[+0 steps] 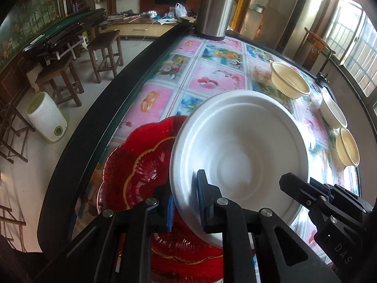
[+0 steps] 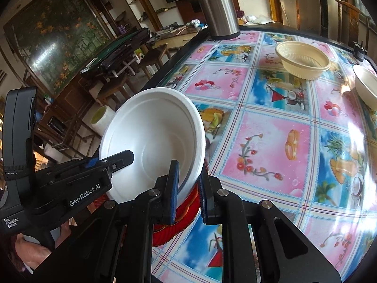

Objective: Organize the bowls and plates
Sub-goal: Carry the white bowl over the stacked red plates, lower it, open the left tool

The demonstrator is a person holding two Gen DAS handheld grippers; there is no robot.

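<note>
Left wrist view: my white plate (image 1: pixel 240 146) hides the red dish (image 1: pixel 132 172) toward 3 o'clock; left gripper (image 1: pixel 186 208) and right gripper (image 2: pixel 188 192), angled down, both pinch its rim.

Left gripper (image 1: pixel 186 202) and right gripper (image 2: pixel 188 195) angle downward side by side, jaws clamped.

Matt white foam plate (image 1: pixel 240 146), glossy red glass dish (image 1: pixel 141 165), brushed-metal flask (image 1: pixel 215 7).

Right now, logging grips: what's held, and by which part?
Both grippers, left and right, pinch the white plate by its rim, on opposite sides.
</note>
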